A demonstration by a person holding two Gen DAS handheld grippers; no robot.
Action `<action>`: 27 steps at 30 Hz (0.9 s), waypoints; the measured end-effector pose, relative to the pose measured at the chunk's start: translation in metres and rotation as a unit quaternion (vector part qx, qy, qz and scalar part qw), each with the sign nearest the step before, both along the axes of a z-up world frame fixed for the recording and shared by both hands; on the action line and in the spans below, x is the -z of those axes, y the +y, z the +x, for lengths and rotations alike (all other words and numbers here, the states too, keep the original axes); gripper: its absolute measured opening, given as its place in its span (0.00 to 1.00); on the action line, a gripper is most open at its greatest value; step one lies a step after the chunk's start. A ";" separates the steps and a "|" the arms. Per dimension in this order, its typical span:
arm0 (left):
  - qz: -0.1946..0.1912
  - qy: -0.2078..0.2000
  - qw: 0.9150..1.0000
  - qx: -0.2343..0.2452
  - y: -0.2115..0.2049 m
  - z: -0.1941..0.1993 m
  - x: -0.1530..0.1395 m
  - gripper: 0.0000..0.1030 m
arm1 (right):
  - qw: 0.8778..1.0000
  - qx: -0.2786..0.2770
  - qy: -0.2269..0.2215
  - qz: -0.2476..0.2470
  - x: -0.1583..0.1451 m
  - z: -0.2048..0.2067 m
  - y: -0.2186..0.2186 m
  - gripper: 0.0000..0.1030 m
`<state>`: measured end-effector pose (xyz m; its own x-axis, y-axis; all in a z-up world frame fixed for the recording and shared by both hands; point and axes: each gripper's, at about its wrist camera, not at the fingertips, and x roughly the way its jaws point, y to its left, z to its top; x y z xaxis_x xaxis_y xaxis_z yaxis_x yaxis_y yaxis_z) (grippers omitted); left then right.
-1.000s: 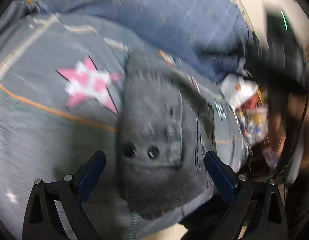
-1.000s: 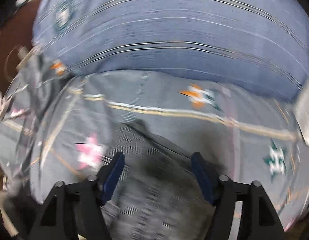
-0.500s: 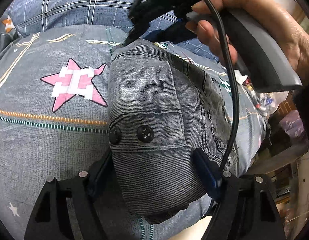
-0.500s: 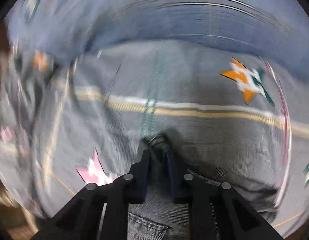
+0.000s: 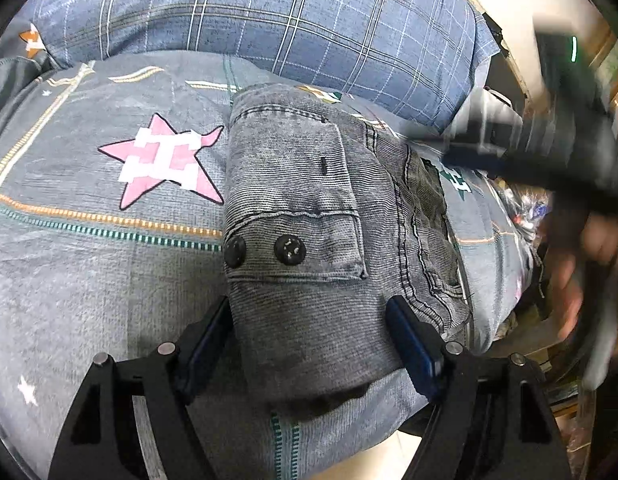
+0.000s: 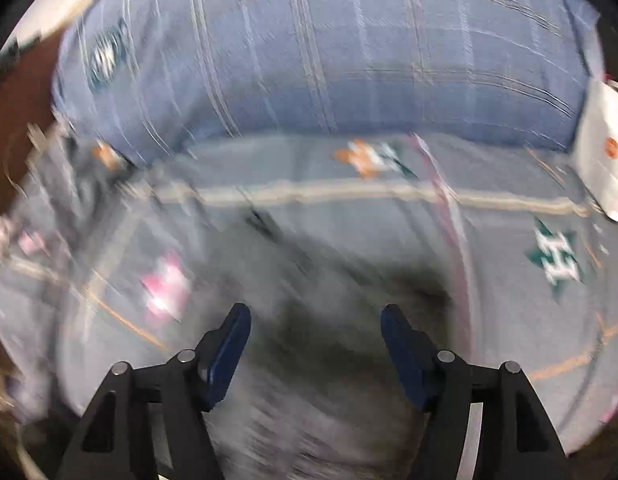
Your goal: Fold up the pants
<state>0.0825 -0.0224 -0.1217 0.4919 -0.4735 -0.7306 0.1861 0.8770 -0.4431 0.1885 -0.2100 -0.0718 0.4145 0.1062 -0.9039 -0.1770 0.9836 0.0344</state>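
Pants [image 5: 321, 248], grey denim folded into a compact bundle, lie on the bed between the spread fingers [image 5: 207, 344] of the left gripper [image 5: 309, 344]; the blue pads flank the near end of the bundle on either side, close against the cloth, but the jaws stand wide and clamp nothing. A flap pocket with two dark buttons [image 5: 289, 249] faces up just beyond the pads, and a stitched seam runs down the bundle's right side. The pants rest on a grey bedspread [image 5: 89, 272] printed with a pink star [image 5: 165, 160] and an orange-and-teal dashed stripe. A blue plaid pillow [image 5: 269, 20] lies beyond, touching the far end of the bedspread. At the right edge of the left wrist view the right gripper [image 6: 315, 344] shows only as a dark blur above the bed. In its own view, heavily smeared, its fingers [image 6: 229, 344] are released and parted over a dark grey patch of cloth, with nothing between them.
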 end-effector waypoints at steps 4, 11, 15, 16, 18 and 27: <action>0.014 -0.003 1.000 -0.005 -0.005 -0.007 -0.004 0.77 | 0.999 0.010 0.017 0.046 0.026 -0.004 -0.028 0.71; 0.026 -0.014 0.999 -0.015 -0.003 -0.022 -0.010 0.77 | 0.999 0.010 -0.015 0.050 0.013 -0.034 -0.033 0.70; 0.021 -0.005 1.000 -0.017 0.001 -0.026 -0.011 0.77 | 0.995 0.026 0.021 0.099 0.029 -0.040 -0.052 0.75; 0.021 -0.005 1.000 -0.017 0.003 -0.027 -0.012 0.77 | 0.991 0.038 0.014 0.124 0.022 -0.043 -0.061 0.75; 0.014 -0.001 1.000 -0.021 0.009 -0.029 -0.015 0.77 | 0.986 0.060 -0.017 0.158 0.006 -0.050 -0.082 0.75; -0.042 0.040 0.996 -0.061 0.041 0.009 -0.019 0.77 | 0.951 0.063 0.031 0.303 0.019 -0.056 -0.118 0.75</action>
<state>0.0918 0.0186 -0.1027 0.4914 -0.4758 -0.7295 0.0425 0.8497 -0.5256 0.1324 -0.3282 -0.0906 0.4055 0.5677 -0.7164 -0.0380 0.7935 0.6074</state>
